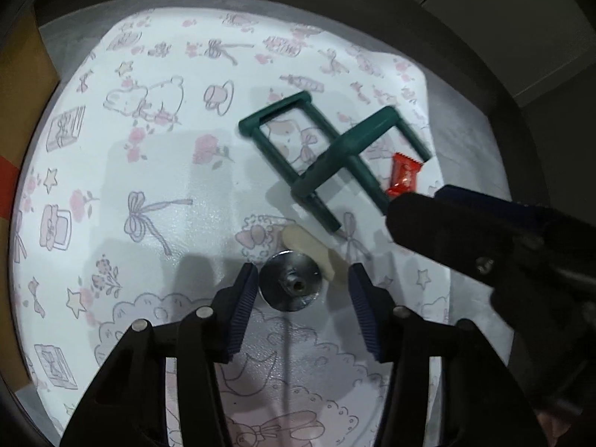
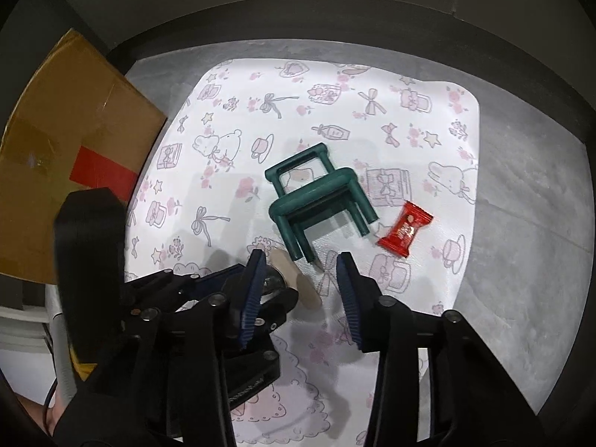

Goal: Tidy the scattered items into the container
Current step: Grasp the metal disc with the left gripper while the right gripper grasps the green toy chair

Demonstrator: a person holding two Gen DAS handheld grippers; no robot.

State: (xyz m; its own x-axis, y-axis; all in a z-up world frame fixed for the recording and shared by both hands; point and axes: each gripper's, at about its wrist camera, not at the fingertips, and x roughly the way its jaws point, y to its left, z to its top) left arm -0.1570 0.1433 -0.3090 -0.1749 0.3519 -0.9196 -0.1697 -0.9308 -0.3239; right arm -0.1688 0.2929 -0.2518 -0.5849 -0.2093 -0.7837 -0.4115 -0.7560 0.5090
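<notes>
Scattered items are seen on a white floral-print mat [image 2: 428, 85]: a round chrome metal knob [image 1: 290, 283] is framed between the half-open left claw [image 1: 303, 290], untouched by the pads. A dark green toy chair [image 2: 316, 201] and red candy wrapper [image 2: 405, 229] lie beyond the half-open, empty right claw [image 2: 301, 279].

Toy chair [image 2: 316, 201] is lying tipped on the patterned mat [image 2: 439, 119], mid-mat. Candy packet [image 2: 405, 229] is lying just right of it. Metal knob [image 1: 290, 282] and flat oval piece [image 1: 316, 257] are sitting nearer, touching. Cardboard box [image 2: 70, 156] is sitting off the mat's left edge.
</notes>
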